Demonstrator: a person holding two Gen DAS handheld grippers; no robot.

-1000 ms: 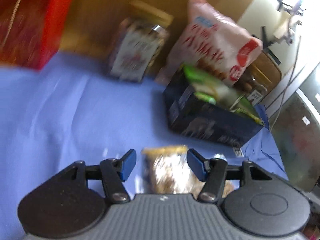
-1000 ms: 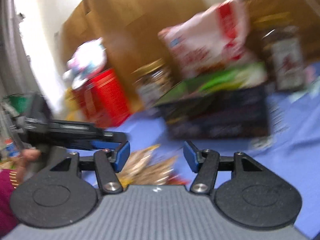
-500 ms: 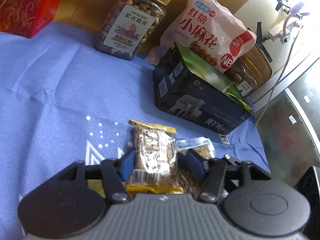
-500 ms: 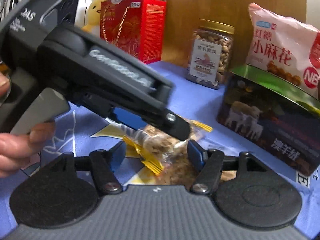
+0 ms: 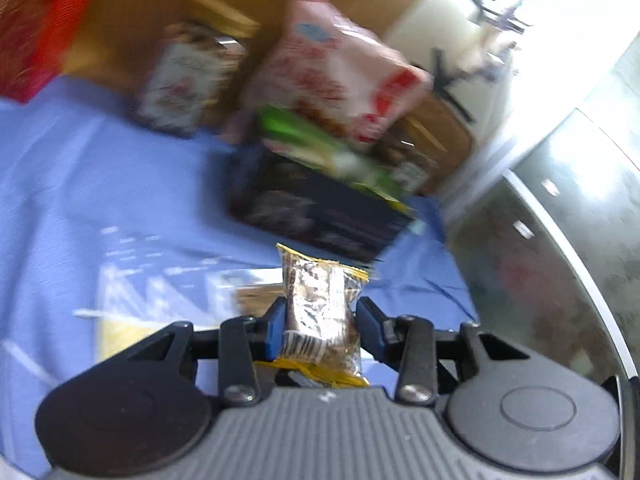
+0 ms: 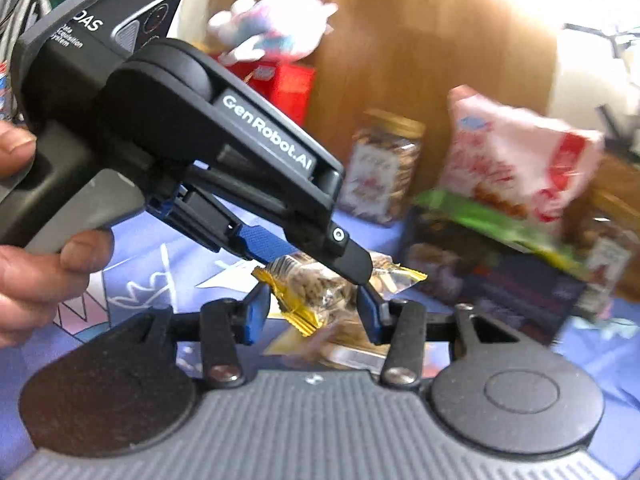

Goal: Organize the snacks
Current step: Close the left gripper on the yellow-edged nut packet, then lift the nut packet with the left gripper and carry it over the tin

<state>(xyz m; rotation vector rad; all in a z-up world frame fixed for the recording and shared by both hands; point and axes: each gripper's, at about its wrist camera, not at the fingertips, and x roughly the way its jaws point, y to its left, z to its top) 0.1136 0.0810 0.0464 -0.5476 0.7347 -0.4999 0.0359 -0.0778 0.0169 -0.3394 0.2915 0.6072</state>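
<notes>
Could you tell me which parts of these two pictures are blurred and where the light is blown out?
Left wrist view: the held snack packet and left gripper are sharp, the dark box and pink bag smear with motion, and the top right is overexposed. Right wrist view: the left gripper is crisp, the jar behind is blurred, with glare at top right.

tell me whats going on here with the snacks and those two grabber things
A person is sorting snacks on a blue cloth with two handheld grippers. The left gripper has just closed on a clear snack packet with yellow ends. The right gripper has been closing too, though it grips nothing yet. A dark box stands ahead.
</notes>
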